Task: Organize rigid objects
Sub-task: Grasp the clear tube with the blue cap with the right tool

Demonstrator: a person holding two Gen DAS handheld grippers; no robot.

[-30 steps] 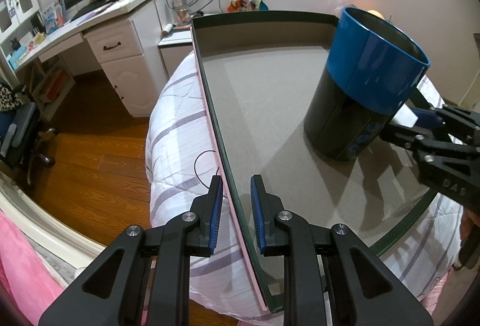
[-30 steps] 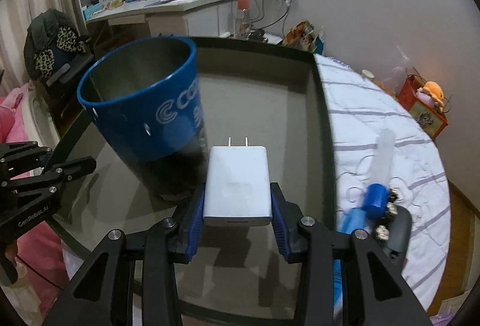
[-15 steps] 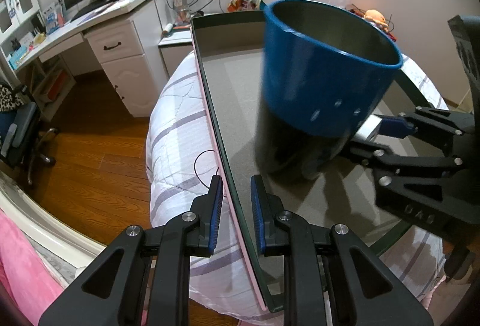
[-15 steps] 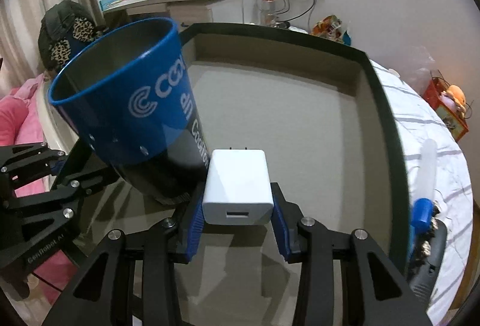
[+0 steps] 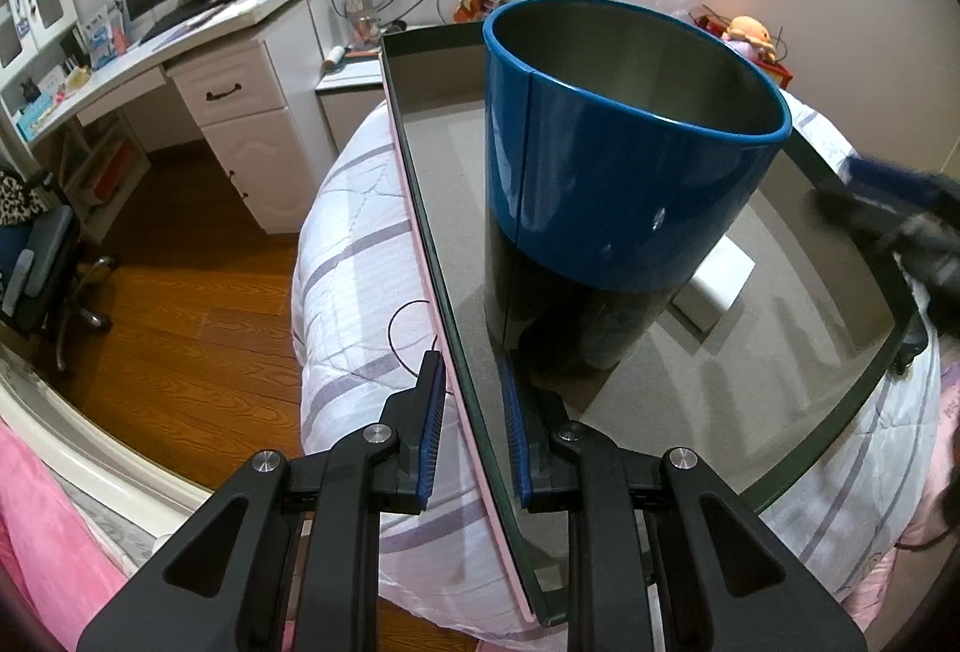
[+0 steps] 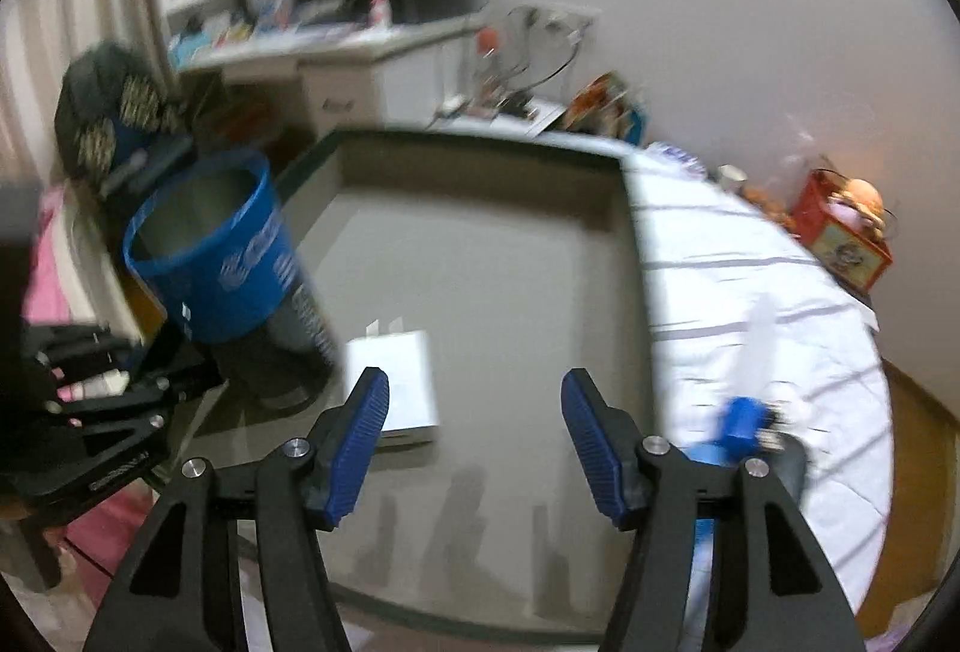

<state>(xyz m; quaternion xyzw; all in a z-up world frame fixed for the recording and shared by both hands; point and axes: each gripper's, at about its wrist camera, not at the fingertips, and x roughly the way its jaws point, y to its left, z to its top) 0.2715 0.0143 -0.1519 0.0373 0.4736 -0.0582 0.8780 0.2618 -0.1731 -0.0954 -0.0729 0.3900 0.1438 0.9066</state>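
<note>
Bed (image 5: 360, 256) carries tray (image 6: 480, 142). Left tongs (image 5: 474, 400) clamped on its wall. Right tongs (image 6: 474, 406) opening, empty, blurred. Blue cup (image 5: 624, 172) half hides white charger (image 5: 717, 286).

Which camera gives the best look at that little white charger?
The right wrist view, though blurred: the charger lies whole on the tray, prongs visible, beside the cup. In the left wrist view the cup hides all but one corner.
</note>
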